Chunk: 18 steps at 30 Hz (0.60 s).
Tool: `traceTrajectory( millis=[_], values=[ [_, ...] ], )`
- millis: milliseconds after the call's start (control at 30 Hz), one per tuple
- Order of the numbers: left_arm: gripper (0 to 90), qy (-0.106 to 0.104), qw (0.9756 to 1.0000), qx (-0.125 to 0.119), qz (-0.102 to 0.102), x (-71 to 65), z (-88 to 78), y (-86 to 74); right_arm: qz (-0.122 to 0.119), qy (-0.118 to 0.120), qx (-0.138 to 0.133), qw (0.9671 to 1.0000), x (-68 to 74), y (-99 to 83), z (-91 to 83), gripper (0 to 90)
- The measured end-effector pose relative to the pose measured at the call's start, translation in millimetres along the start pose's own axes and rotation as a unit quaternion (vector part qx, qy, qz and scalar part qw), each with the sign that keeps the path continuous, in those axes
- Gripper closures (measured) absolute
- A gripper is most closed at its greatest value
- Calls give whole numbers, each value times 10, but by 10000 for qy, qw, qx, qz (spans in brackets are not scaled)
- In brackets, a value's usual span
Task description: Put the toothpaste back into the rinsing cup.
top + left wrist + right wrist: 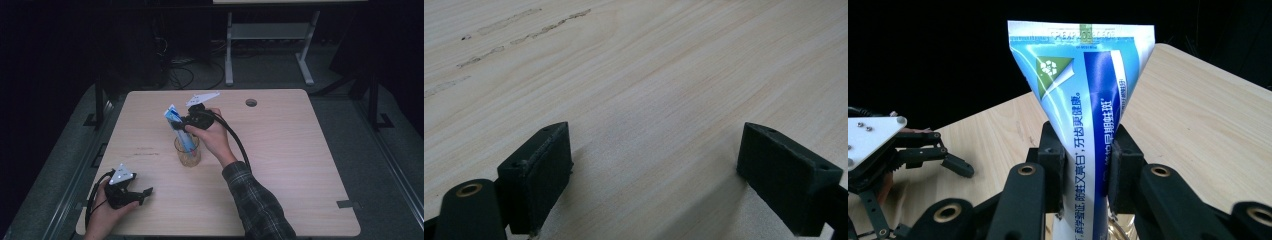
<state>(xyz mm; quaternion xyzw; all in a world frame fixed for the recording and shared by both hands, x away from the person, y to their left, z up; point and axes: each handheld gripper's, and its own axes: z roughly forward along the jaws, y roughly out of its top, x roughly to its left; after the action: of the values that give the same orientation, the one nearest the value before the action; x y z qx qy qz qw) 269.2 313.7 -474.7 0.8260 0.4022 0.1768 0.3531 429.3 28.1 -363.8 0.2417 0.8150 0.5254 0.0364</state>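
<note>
My right gripper (1084, 175): jaws pinching a blue-and-white tube (1088, 100) at mid-length, crimped end uppermost, lower end standing in a clear glass (188, 151) near the middle of the desk (290, 150). My left gripper (131, 192): jaws spread wide with nothing between them, low over bare wood at the desk's near left corner, well apart from the glass.

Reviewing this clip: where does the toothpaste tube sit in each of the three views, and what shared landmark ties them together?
High view: toothpaste tube left of centre, standing in a glass cup, clamped by the right gripper.
Left gripper view: not in it.
Right gripper view: centre, tube upright between the jaws.
Shared landmark: the light wooden table.
</note>
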Motion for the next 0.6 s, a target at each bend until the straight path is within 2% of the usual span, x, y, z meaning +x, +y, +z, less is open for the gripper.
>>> traceTrajectory(
  millis=[600],
  values=[
    [133,0,10000,0,6,1,0,0,-138,-64,209,9997,19,-69,-21,690]
  ],
)
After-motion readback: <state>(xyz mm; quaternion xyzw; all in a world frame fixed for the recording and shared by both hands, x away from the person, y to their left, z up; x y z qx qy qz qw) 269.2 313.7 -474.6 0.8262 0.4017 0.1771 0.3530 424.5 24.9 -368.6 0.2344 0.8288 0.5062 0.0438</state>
